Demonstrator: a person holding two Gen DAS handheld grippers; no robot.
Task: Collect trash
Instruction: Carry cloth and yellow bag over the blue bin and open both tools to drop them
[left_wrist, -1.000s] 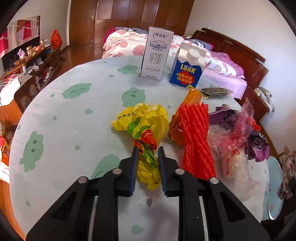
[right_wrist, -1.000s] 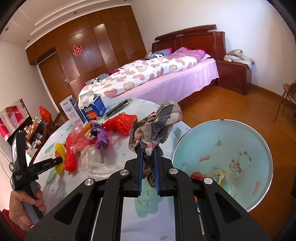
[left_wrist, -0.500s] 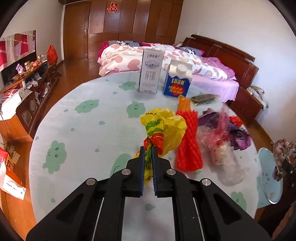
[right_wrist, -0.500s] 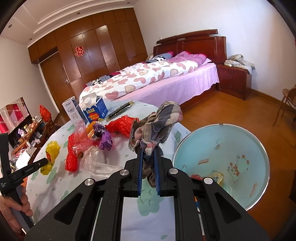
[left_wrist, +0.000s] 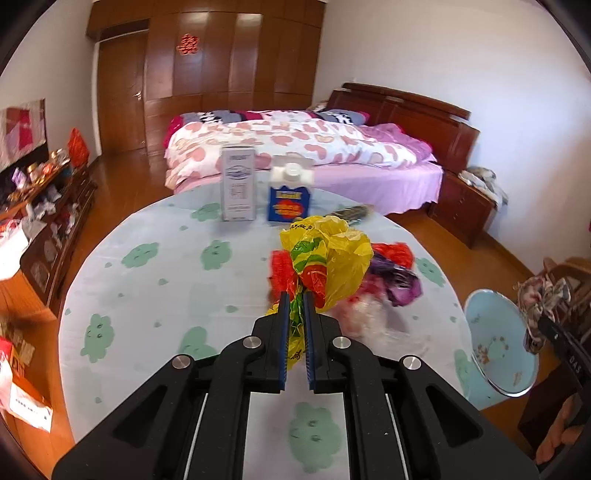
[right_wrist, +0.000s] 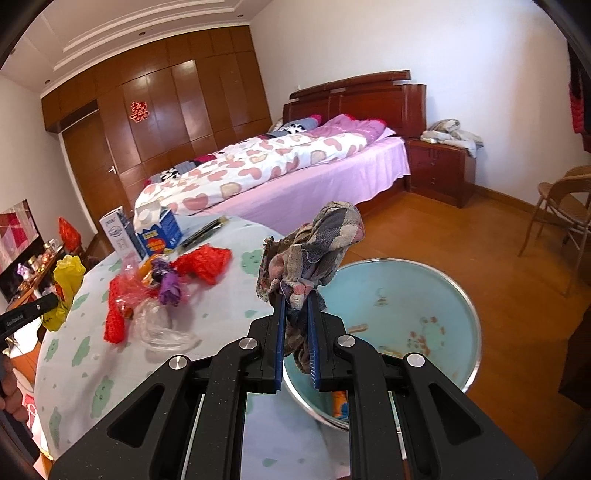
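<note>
Pinching yellow bag (left_wrist: 332, 258) in left claw (left_wrist: 296, 295), above table (left_wrist: 155, 288).

Each view rides on a hand-held gripper and looks forward and downward along its two black fingers, which fill the lower part of the picture.

The left wrist view looks across the round tabletop (left_wrist: 147, 280) toward the bed (left_wrist: 295, 147) and wooden wardrobe (left_wrist: 207, 55), close above the cloth.

The right wrist view sits at the tabletop's (right_wrist: 110, 369) edge, partly over a blue basin (right_wrist: 406, 295), facing the same bed (right_wrist: 280, 166) and wardrobe (right_wrist: 166, 107).

Both share the two cartons (left_wrist: 258, 188) (right_wrist: 144, 229) and the trash pile (left_wrist: 388, 269) (right_wrist: 162, 291); each catches the other gripper at its margin.
</note>
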